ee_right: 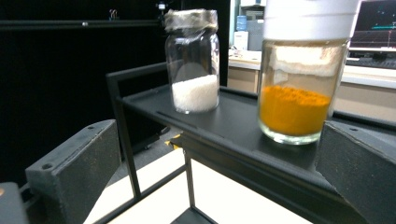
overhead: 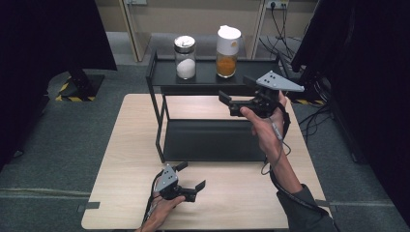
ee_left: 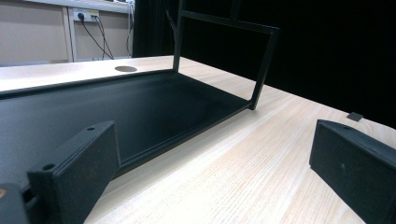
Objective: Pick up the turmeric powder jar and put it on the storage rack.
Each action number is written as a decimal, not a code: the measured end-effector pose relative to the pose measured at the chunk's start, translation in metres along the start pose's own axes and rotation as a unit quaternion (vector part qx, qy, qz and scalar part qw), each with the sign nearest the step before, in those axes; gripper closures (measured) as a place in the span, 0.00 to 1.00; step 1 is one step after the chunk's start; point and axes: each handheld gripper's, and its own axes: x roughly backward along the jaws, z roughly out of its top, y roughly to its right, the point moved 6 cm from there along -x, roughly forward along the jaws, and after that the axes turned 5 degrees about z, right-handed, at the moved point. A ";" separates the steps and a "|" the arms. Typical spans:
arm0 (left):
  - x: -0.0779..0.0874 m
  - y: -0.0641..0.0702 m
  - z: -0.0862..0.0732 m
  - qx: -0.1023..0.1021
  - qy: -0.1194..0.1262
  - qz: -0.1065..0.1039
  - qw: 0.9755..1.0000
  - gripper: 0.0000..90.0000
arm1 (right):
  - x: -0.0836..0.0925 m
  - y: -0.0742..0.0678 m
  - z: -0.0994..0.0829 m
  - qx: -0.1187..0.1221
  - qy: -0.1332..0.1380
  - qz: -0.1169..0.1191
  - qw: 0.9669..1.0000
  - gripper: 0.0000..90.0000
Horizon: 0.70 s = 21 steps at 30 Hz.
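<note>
A black two-tier rack (overhead: pixel 164 72) stands on the far half of the wooden table (overhead: pixel 130 145). Its top shelf (ee_right: pixel 233 121) carries a glass jar of white powder (overhead: pixel 185 57) (ee_right: pixel 194 70) with a metal lid, and to its right a jar of orange powder (overhead: pixel 227 50) (ee_right: pixel 299 79) with a white lid. My right gripper (overhead: pixel 234 88) (ee_right: pixel 217 172) is held up just in front of the top shelf, open, facing the orange jar without touching it. My left gripper (overhead: pixel 192 175) (ee_left: pixel 215 177) rests low near the table's front edge, open and empty, facing the lower shelf (ee_left: pixel 116 107).
Dark stands flank the table at left (overhead: pixel 77 77) and right (overhead: pixel 314 63), and cables (overhead: pixel 285 34) lie on the floor behind. The rack's thin posts (ee_left: pixel 261 70) rise at its corners. A round hole (ee_left: pixel 125 68) sits in the tabletop beyond the rack. Bare wood spans the table's front.
</note>
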 end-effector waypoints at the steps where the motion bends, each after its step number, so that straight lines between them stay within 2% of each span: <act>1: 0.000 0.000 0.000 0.000 0.001 0.000 1.000 0.01 | 0.002 -0.001 -0.003 -0.001 0.002 0.004 1.000 0.01; 5: 0.000 0.001 0.000 -0.001 0.001 0.002 1.000 0.01 | 0.007 -0.001 -0.013 0.002 0.004 0.020 1.000 0.01; 14: 0.000 0.001 0.000 -0.002 0.001 0.002 1.000 0.01 | 0.018 -0.008 -0.037 0.006 0.012 0.032 0.999 0.01; 21: 0.000 0.000 0.000 0.000 0.002 0.003 1.000 0.01 | 0.029 -0.010 -0.058 0.002 0.005 0.041 0.999 0.01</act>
